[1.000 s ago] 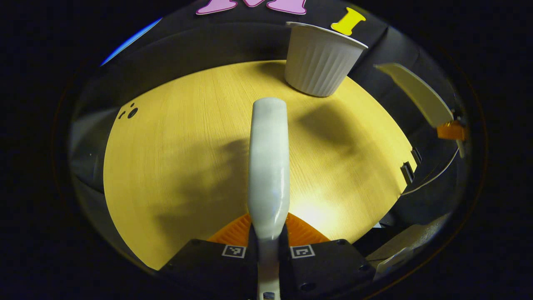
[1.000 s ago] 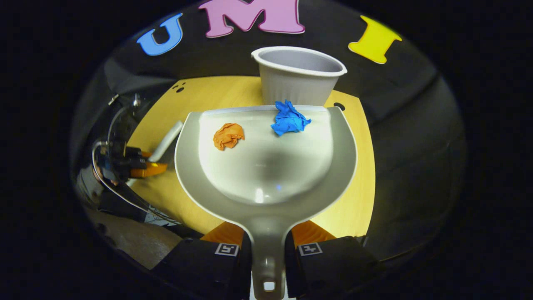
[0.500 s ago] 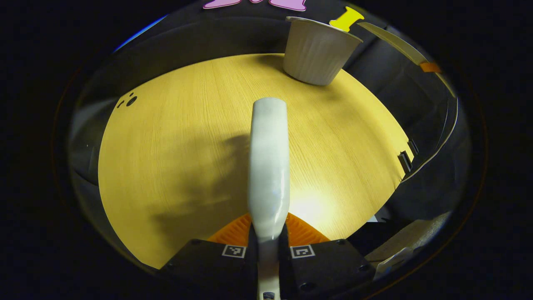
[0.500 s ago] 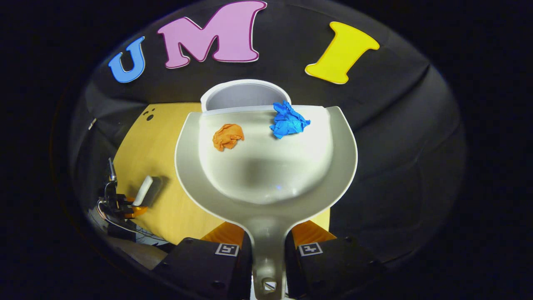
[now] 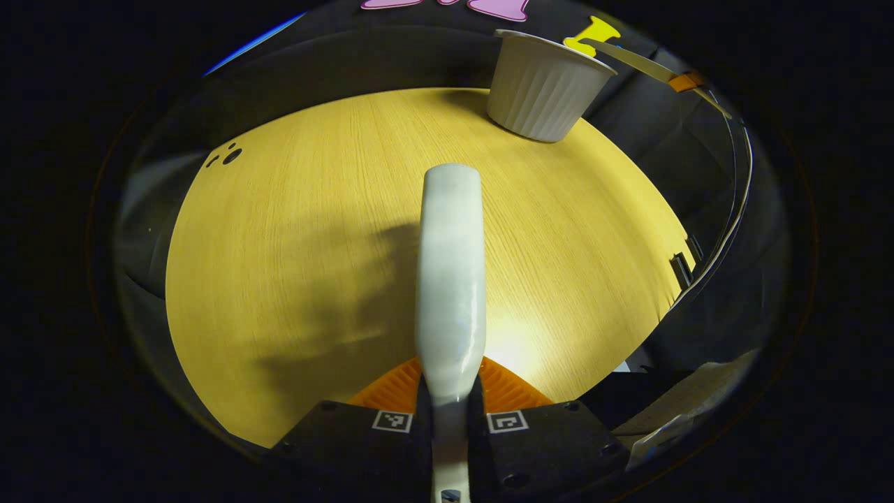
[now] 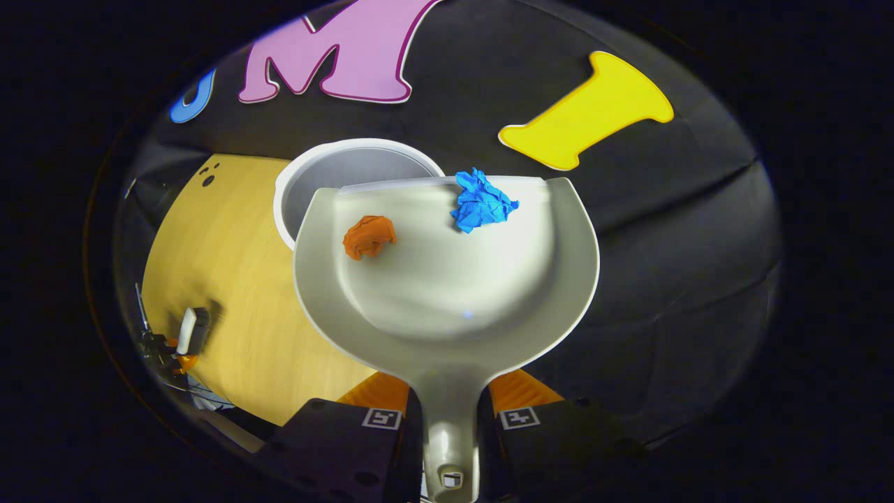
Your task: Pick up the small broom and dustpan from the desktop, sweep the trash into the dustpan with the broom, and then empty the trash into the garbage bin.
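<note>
Dustpan (image 6: pixel 447 279), its handle clamped in the right gripper (image 6: pixel 450 412), is carrying orange (image 6: pixel 368 236) and blue paper wads (image 6: pixel 483 202) beside the bin (image 6: pixel 328 168); left gripper (image 5: pixel 450 412) is gripping the broom (image 5: pixel 451 279).

Left gripper view: low over the wooden desktop (image 5: pixel 293 230), facing forward along the broom (image 5: pixel 451 272), bin (image 5: pixel 546 87) far off at upper right of frame. Right gripper view: higher, tilted down and forward across the dustpan (image 6: pixel 447 279), close above the bin (image 6: pixel 335 168) at upper left. Shared by both: bin, desktop, booth wall.
</note>
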`<control>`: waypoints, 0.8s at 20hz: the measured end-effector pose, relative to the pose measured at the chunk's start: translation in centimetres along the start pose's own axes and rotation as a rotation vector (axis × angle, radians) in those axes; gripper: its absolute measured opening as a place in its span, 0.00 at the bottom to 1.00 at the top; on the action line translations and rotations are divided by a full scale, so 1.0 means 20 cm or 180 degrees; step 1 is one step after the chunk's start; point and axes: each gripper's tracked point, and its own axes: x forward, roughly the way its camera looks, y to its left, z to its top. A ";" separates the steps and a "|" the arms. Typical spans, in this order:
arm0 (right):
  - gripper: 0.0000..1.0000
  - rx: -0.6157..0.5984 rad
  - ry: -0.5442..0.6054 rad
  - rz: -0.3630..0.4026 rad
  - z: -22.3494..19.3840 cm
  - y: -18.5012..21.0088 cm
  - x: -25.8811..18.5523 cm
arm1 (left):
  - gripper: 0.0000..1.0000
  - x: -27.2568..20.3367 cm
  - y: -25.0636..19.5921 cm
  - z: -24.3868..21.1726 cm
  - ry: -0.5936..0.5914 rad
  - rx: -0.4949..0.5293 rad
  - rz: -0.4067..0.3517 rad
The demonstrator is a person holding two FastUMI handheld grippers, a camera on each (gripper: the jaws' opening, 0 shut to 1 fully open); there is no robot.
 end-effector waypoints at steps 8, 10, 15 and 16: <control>0.32 -0.0778 0.0485 -0.0181 0.17 -0.04 0.08 | 0.24 0.02 0.03 -0.01 0.0003 -0.0121 0.0018; 0.36 -0.0966 0.0621 -0.0175 0.19 -0.06 0.09 | 0.24 0.03 0.04 -0.01 0.0014 -0.0149 0.0022; 0.36 -0.1293 0.0861 -0.0216 0.27 -0.07 0.11 | 0.24 0.04 0.03 0.00 0.0035 -0.0193 0.0037; 0.36 -0.1328 0.0901 -0.0210 0.28 -0.07 0.12 | 0.24 0.04 0.03 0.00 0.0041 -0.0201 0.0037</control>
